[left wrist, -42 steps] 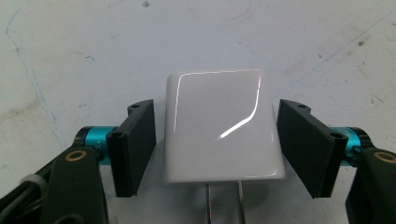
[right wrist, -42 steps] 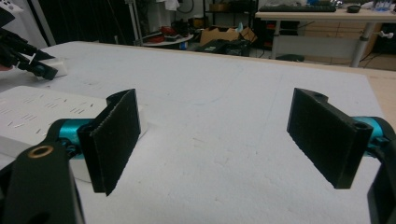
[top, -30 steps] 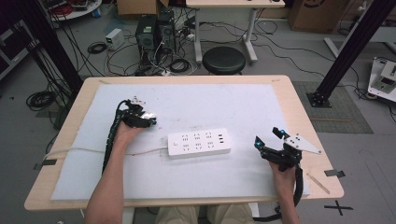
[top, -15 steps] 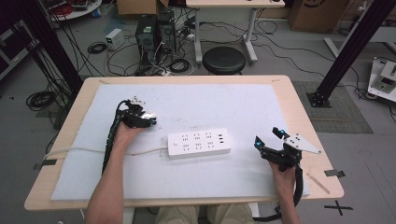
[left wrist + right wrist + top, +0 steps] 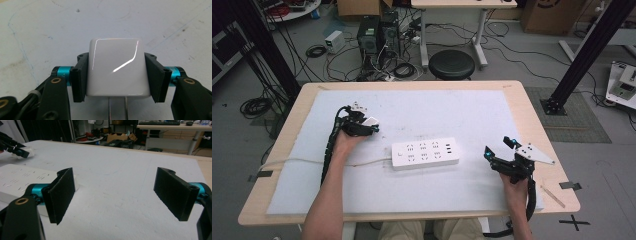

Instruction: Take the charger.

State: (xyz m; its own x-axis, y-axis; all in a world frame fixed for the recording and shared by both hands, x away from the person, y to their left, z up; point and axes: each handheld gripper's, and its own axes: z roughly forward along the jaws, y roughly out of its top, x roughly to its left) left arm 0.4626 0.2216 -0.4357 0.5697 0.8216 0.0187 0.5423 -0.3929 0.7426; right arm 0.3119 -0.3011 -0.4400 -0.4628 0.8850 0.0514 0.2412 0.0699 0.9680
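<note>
A wooden table (image 5: 532, 120) carries a pale grey mat (image 5: 452, 110) that covers nearly all of its top, and the person's two forearms come in over its near edge. On the middle of the mat lies a white power strip (image 5: 426, 153), long side across the table, its sockets facing up and its white cord (image 5: 312, 162) running off to the left, passing under the left forearm. The left gripper (image 5: 364, 126) sits up and to the left of the strip, near its left end but apart from it, and is clamped on a white plug adapter (image 5: 117, 67): in the left gripper view the two black pads press flat against the adapter's glossy sides, the block sits squarely between them, and its two metal prongs (image 5: 117, 108) point back toward the camera, with the bare mat beyond. The right gripper (image 5: 499, 148) rests near the table's right front corner, well to the right of the strip, its jaws spread wide with nothing between them; in the right gripper view the pads (image 5: 61, 195) stand far apart over bare mat, the strip's right end lying just behind the left pad.
</note>
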